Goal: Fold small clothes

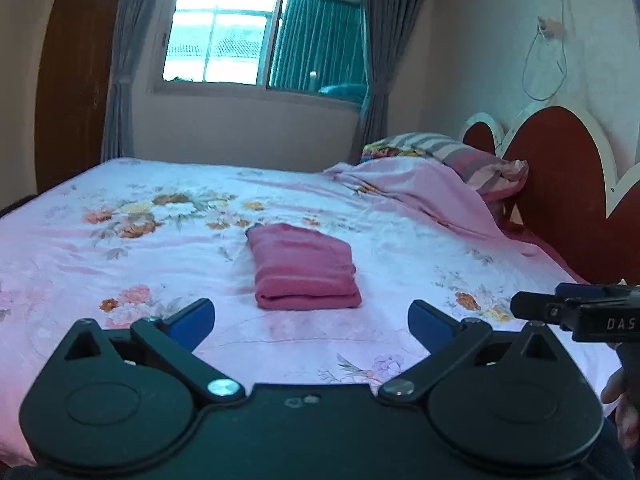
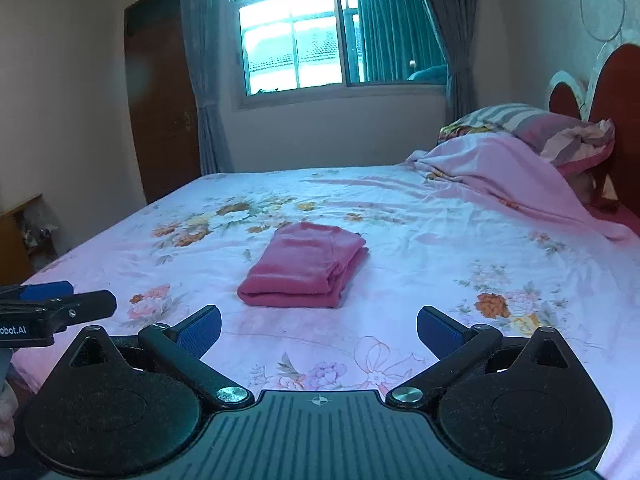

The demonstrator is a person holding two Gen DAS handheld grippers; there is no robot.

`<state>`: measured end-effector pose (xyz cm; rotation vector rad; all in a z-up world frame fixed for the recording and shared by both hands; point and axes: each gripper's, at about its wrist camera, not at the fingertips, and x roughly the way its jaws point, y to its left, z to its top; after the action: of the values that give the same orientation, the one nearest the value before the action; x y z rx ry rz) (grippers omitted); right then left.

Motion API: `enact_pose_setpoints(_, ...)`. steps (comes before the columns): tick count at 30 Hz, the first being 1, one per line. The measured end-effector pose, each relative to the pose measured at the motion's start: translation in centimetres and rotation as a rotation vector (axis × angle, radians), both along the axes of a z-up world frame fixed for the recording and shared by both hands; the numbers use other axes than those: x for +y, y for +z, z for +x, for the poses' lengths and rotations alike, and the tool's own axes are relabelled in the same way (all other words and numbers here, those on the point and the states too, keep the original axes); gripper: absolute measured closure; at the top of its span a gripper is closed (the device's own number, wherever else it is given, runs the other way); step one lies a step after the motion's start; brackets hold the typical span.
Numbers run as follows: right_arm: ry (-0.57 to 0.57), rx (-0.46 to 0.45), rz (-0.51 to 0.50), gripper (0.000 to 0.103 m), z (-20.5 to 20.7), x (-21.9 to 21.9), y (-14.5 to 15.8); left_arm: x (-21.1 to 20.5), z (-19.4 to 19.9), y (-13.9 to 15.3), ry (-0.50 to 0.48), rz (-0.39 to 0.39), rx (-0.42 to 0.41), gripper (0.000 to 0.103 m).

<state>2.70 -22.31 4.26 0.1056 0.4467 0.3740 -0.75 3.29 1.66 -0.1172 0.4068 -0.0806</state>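
So the dark pink knit garment (image 1: 306,268), folded into a thick rectangular bundle, sits flat about mid-bed on the pale pink bedsheet with orange and white flower prints (image 1: 120,248). From the right wrist view you can see the stacked layers along its near and right edges, maybe three or four of them, hard to count. What kind of garment it is, I honestly can't tell, it's just a neat block of fabric.

Nothing is touching it. The left gripper (image 1: 312,316) sits on the near side of the bundle with its blue-padded fingers (image 1: 196,316) spread wide apart and nothing between them. Same deal with the right gripper (image 2: 319,326): fingers wide apart, nothing between them but sheet, bundle a bit beyond. Each gripper pokes into the other's view at the edge, cut off by the frame, with only part of a printed label readable. A bit of the person's hand (image 1: 620,404) shows at the right edge of the left view, mostly cropped.

Further out, a rumpled light pink blanket (image 2: 500,168) is heaped at the far right, draped over a striped pink and grey pillow (image 2: 560,132) so most of the pillow is hidden. Behind that is a red heart-shaped headboard with white trim (image 1: 560,160), cut off at the right. On the far wall there's a window with grey curtains (image 2: 320,40), blown out by daylight, and a dark brown wooden door (image 2: 164,100) to its left, fairly murky.
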Motion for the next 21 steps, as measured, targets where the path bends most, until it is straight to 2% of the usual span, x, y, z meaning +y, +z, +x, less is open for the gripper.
enact_pose_setpoints(5, -0.004, -0.039, -0.014, 0.0, -2.2, -0.5, 0.7, 0.0, -1.7, 0.4, 0.054, 0.028, -0.048, 0.001)
enact_pose_setpoints(11, 0.003, -0.035, -0.023, 0.0, -2.8, 0.0, 0.4, -0.7, -2.2, 0.5, 0.071, 0.085, -0.019, 0.001)
enact_pose_setpoints(21, 0.011, -0.04, -0.023, 0.0, -3.3, 0.1, 0.2, -0.6, -2.1, -0.1, 0.088, 0.095, -0.004, 0.001)
